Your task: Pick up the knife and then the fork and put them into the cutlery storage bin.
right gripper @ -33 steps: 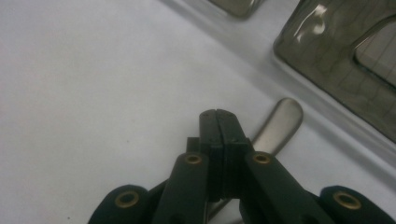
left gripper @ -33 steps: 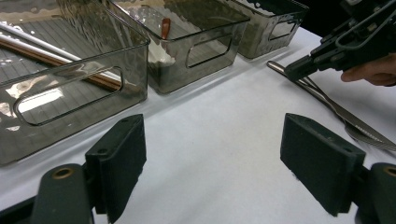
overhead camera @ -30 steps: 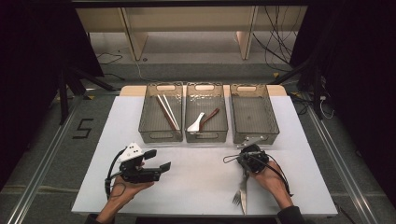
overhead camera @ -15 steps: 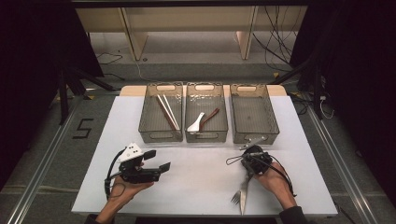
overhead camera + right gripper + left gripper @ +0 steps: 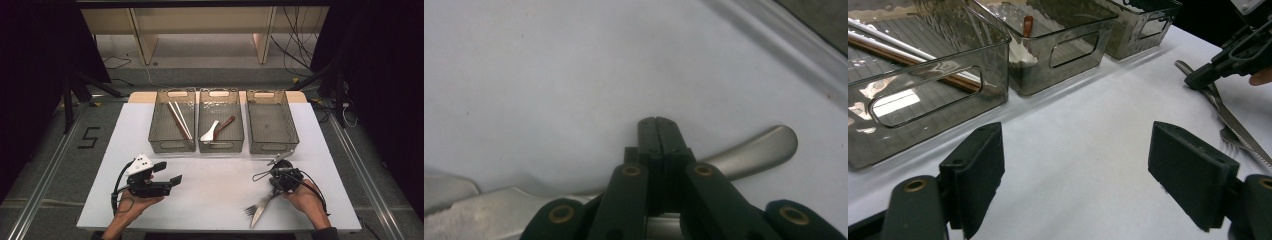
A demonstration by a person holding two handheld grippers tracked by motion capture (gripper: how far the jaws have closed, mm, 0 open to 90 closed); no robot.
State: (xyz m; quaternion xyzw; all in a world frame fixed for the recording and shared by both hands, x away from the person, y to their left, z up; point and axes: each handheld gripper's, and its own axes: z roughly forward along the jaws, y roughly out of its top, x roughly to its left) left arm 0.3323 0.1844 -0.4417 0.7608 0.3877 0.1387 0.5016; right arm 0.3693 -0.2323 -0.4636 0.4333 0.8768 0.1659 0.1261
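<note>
A knife [image 5: 259, 215] and a fork [image 5: 251, 208] lie side by side on the white table near its front edge, right of centre. My right gripper [image 5: 275, 189] points down at their handle ends with its jaws shut. In the right gripper view the right gripper [image 5: 658, 125] has its jaws pressed together just above the knife handle [image 5: 754, 150], which runs across behind them. My left gripper [image 5: 168, 173] rests low at the front left, open and holding nothing. The left gripper [image 5: 1083, 170] faces the trays and the knife [image 5: 1238, 130].
Three smoky clear trays stand in a row at the back. The left tray [image 5: 172, 146] holds chopsticks [image 5: 179, 120]. The middle tray [image 5: 221, 146] holds a white spoon [image 5: 210, 132] and a brown spoon [image 5: 226, 125]. The right tray [image 5: 272, 145] has nothing in it.
My right gripper has shifted a little to the right and toward the front edge, over the cutlery handles. The knife, the fork and the left gripper stay where they were.
</note>
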